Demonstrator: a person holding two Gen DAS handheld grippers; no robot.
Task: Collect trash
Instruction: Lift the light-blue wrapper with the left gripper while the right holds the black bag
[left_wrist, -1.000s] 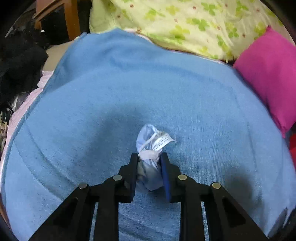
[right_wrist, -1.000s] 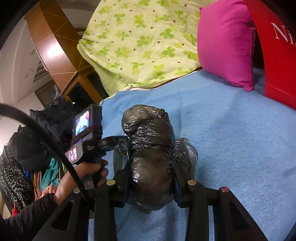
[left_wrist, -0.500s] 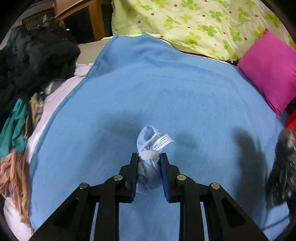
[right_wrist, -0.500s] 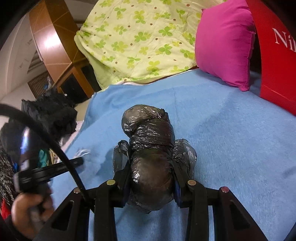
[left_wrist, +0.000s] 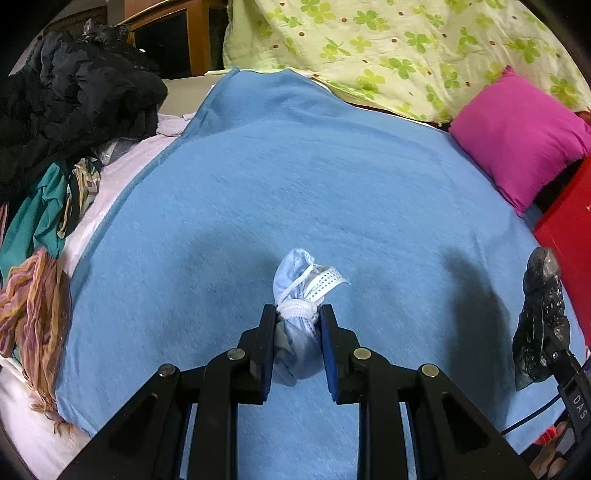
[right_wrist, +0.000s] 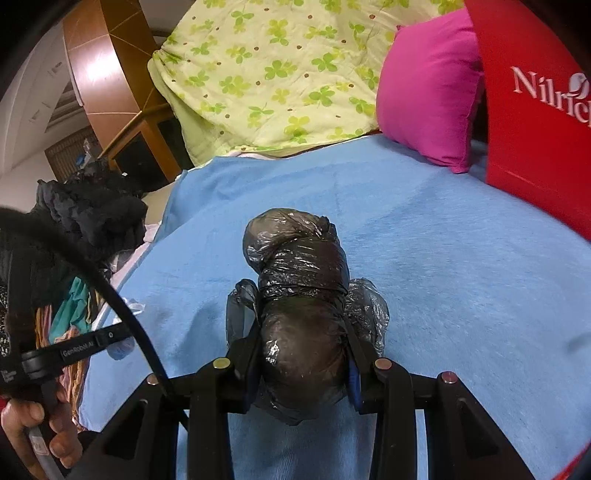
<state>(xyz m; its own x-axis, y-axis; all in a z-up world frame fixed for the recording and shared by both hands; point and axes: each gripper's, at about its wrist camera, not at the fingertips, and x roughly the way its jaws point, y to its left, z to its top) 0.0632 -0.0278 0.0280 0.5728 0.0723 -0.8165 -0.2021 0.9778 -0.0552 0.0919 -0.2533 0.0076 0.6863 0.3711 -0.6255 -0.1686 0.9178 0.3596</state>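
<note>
My left gripper (left_wrist: 297, 321) is shut on a crumpled light-blue face mask (left_wrist: 299, 295) tied with its white ear loops, held above the blue blanket (left_wrist: 295, 177). My right gripper (right_wrist: 301, 332) is shut on a wadded black plastic bag (right_wrist: 299, 280), also held above the blanket (right_wrist: 461, 277). The bag also shows at the right edge of the left wrist view (left_wrist: 541, 317). The left gripper's handle and the hand on it show at the lower left of the right wrist view (right_wrist: 55, 362).
A pile of dark and colourful clothes (left_wrist: 55, 129) lies along the bed's left side. A green clover quilt (left_wrist: 388, 48) and a magenta pillow (left_wrist: 517, 136) lie at the back. A red box (right_wrist: 535, 110) stands at the right.
The left gripper has pulled back and turned left with the mask; the clothes pile and the black bag have come into its view. The right gripper has held its bag nearly still.
</note>
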